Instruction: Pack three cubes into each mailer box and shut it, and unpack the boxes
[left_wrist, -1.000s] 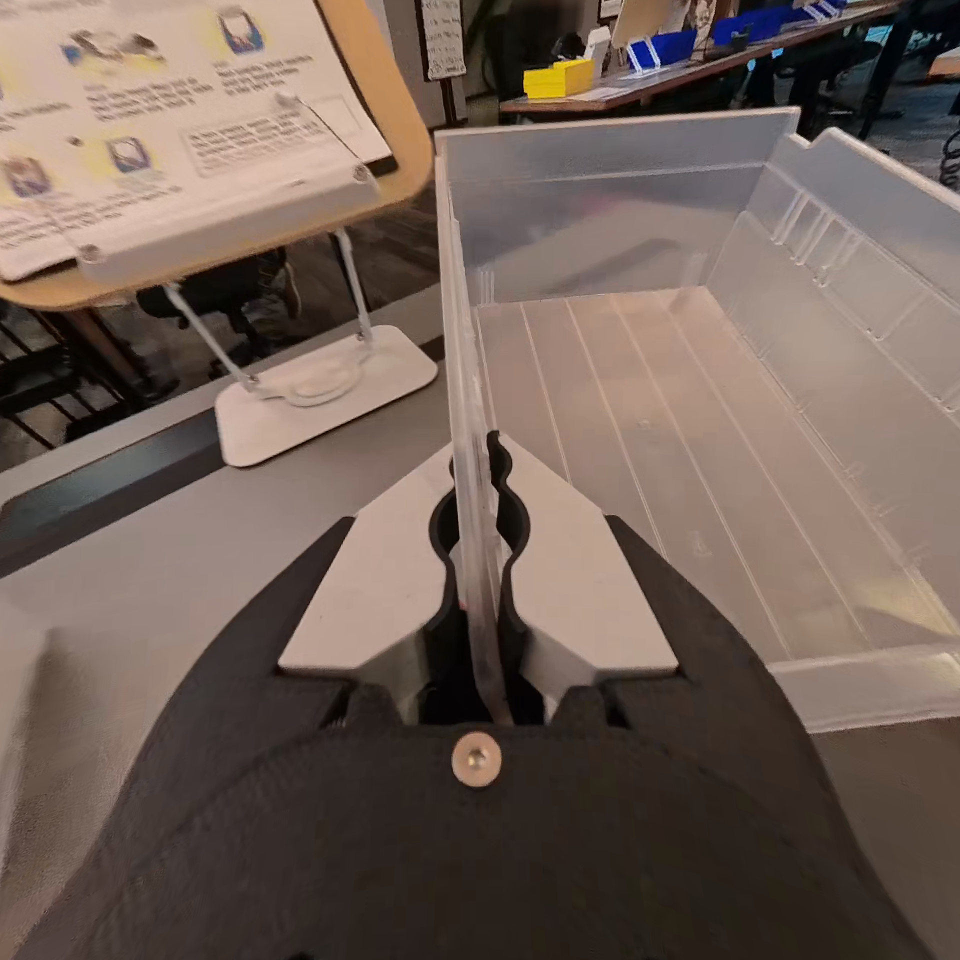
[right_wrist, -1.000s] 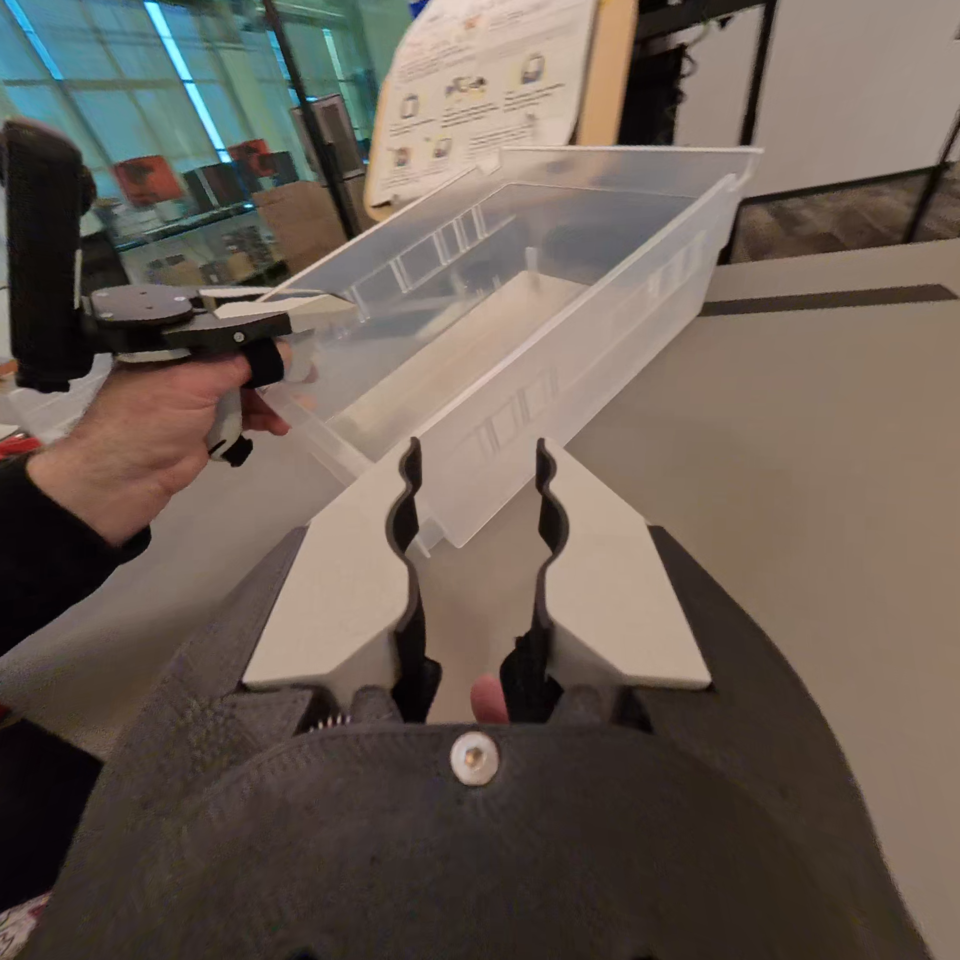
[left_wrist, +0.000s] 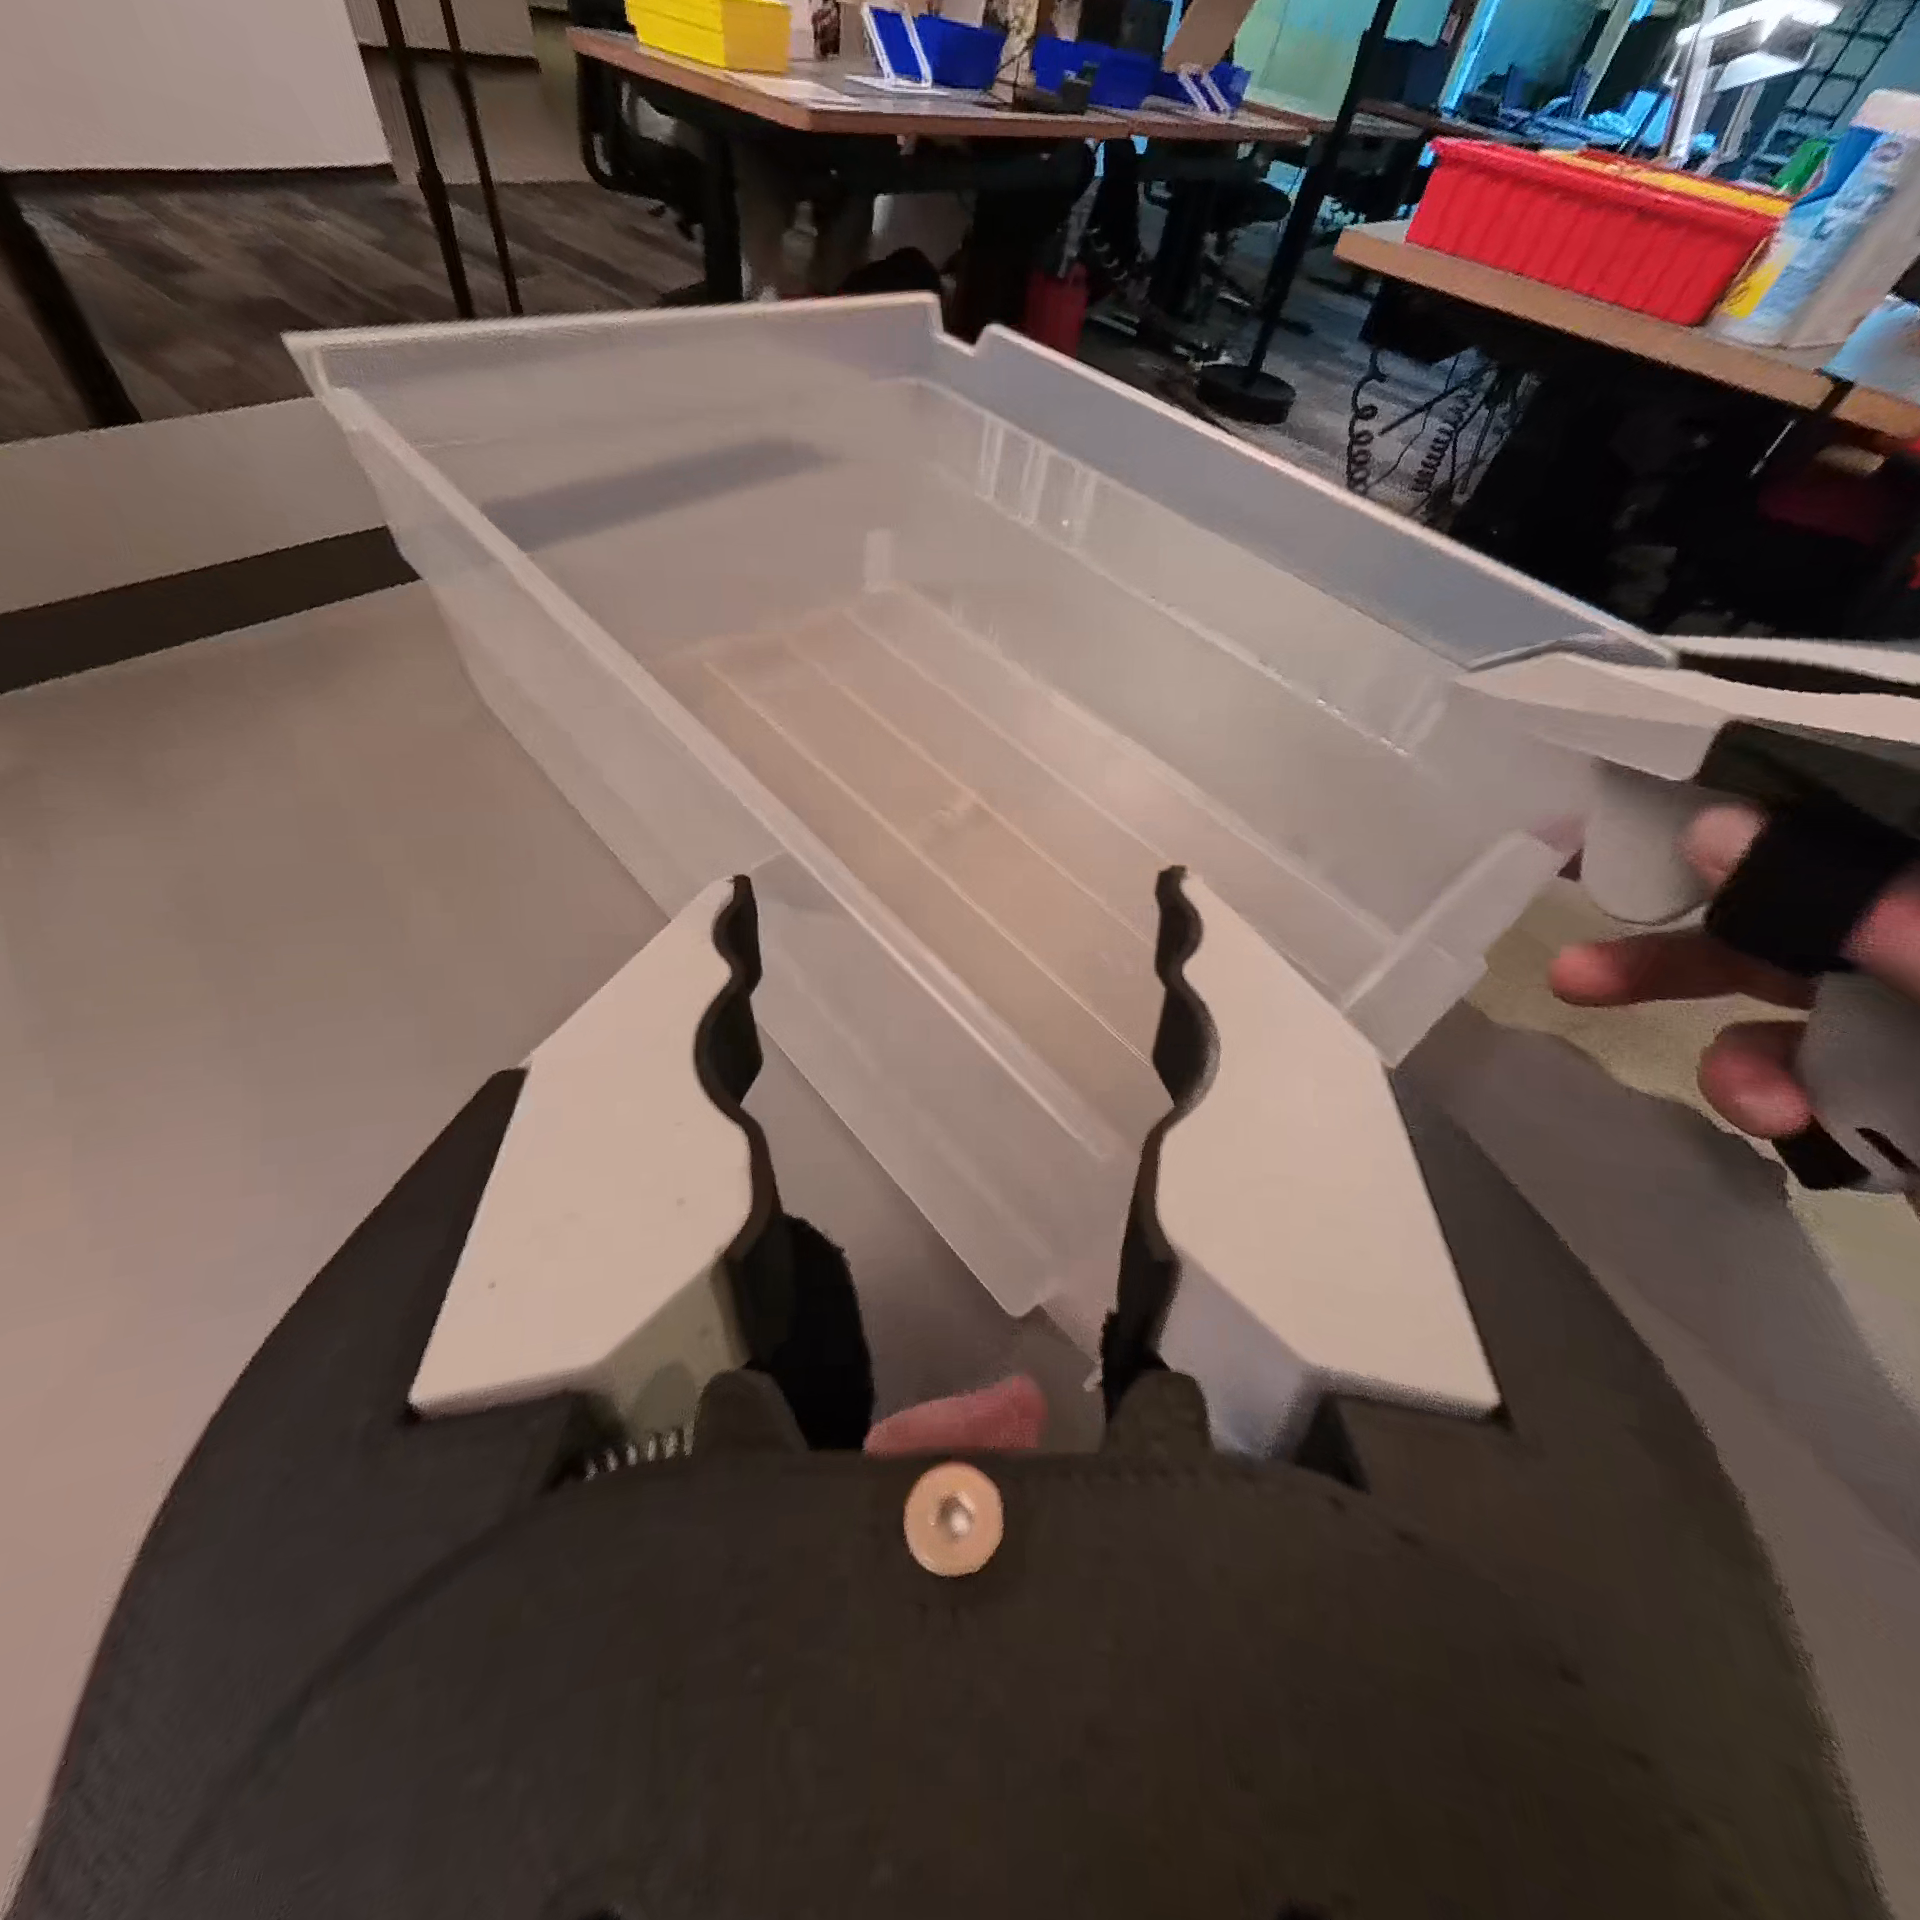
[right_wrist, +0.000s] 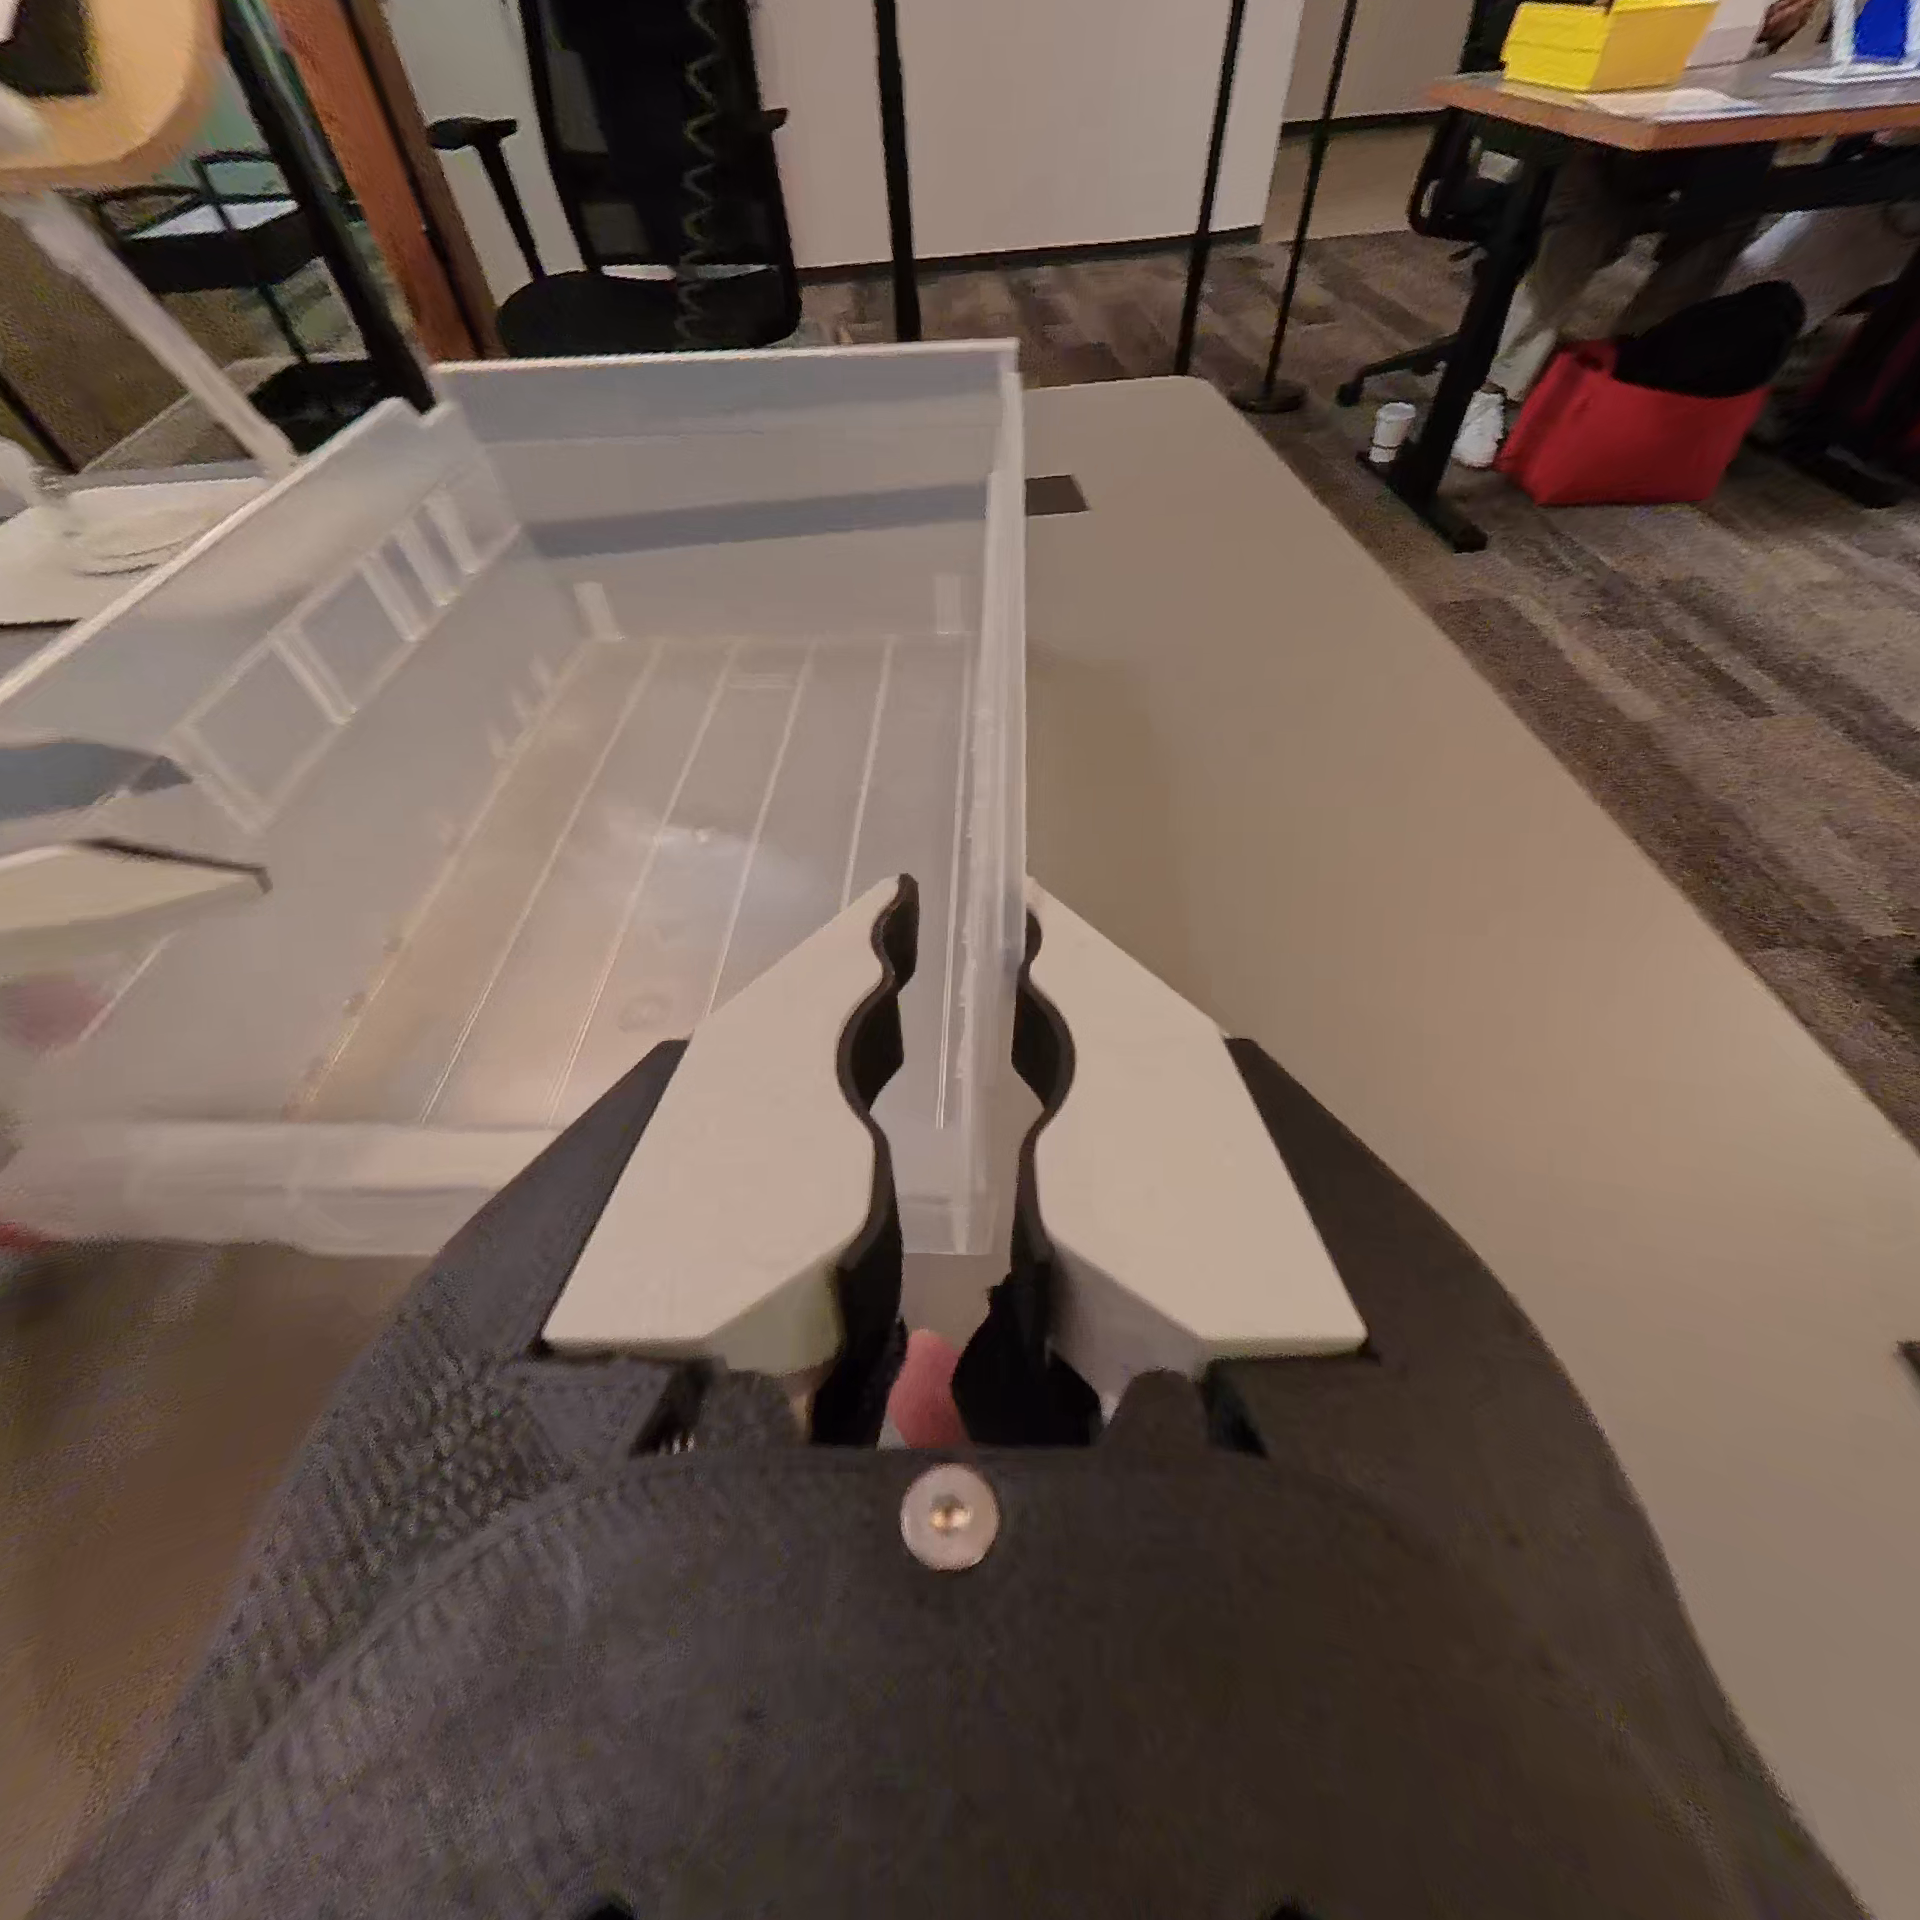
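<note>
- The left gripper (left_wrist: 956, 883), with white fingers and wavy black pads on a black body, is spread wide and grasps nothing. The near corner of a clear plastic bin (left_wrist: 623, 416) lies in the gap between its fingers. I cannot tell whether either pad touches the plastic.
- The right gripper (right_wrist: 966, 899), of the same make, is clenched on the bin's right-hand long wall close to its near end. The thin wall stands upright between the two pads.
- The left wrist view shows that far gripper from the side at the right edge, with its white fingers over the bin's rim. A person's hand (left_wrist: 1766, 1018) is wrapped round its handle.
- In the right wrist view, a blurred white finger sits by the bin's opposite wall at the left edge.
- The bin is on a smooth grey table (left_wrist: 260, 935), which has a dark strip (left_wrist: 187, 613) running across its far part. Whether the bin lies flat on the table or is lifted, I cannot tell.
- Beyond the table is a mottled dark carpet floor (right_wrist: 1662, 644) and wood-topped desks on black legs.
- On those desks are a yellow bin (left_wrist: 717, 21), blue bins (left_wrist: 956, 31) and a red bin (left_wrist: 1579, 229).
- A black office chair (right_wrist: 644, 239) stands behind the table, and a red bag (right_wrist: 1621, 436) sits on the floor to the right.
- The bin is long, rectangular and translucent, with straight ridges along its floor and ribbed slots on the inside of its side walls. The table colour shows through its floor.
</note>
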